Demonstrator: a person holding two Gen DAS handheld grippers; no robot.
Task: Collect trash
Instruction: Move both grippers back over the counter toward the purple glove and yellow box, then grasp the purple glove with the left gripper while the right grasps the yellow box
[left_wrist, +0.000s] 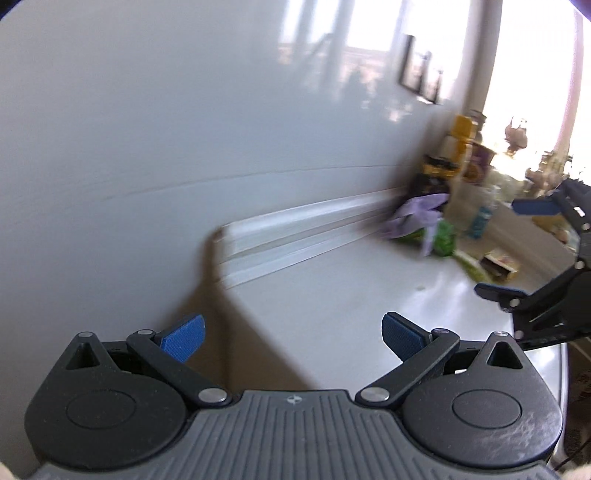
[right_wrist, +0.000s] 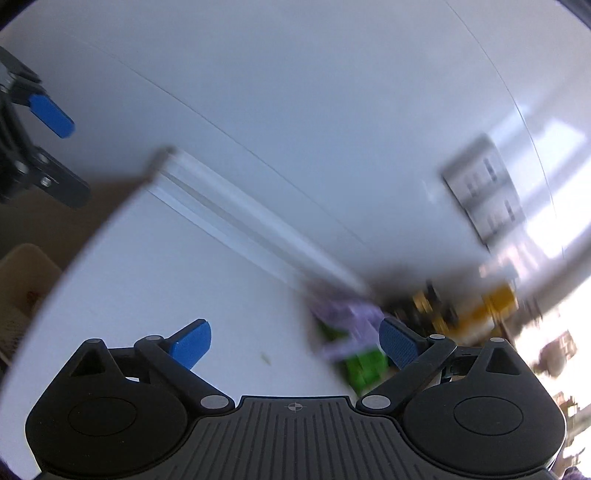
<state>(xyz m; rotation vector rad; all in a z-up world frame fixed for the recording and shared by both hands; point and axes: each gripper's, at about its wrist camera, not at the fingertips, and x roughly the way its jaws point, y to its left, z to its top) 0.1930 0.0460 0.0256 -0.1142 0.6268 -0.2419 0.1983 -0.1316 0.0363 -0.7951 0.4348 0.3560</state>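
Observation:
A crumpled purple wrapper (left_wrist: 417, 214) and a green packet (left_wrist: 443, 236) lie at the far end of the white table (left_wrist: 351, 295), near the wall. A small open cardboard box (left_wrist: 498, 262) lies just right of them. My left gripper (left_wrist: 293, 336) hangs open over the table's near left part with nothing between its blue pads. My right gripper (left_wrist: 513, 251) stands open at the right, rolled sideways, also empty. In the blurred right wrist view the right gripper (right_wrist: 295, 343) is open, with the purple wrapper (right_wrist: 351, 314) and green packet (right_wrist: 364, 365) just ahead on its right. The left gripper (right_wrist: 64, 155) shows at the upper left.
A white rail (left_wrist: 295, 229) runs along the wall behind the table. Boxes, a yellow container (left_wrist: 461, 129) and a teal bottle (left_wrist: 480, 221) crowd the far right corner by a bright window. The table's left edge (right_wrist: 92, 229) drops to a brown floor and a beige object (right_wrist: 26, 277).

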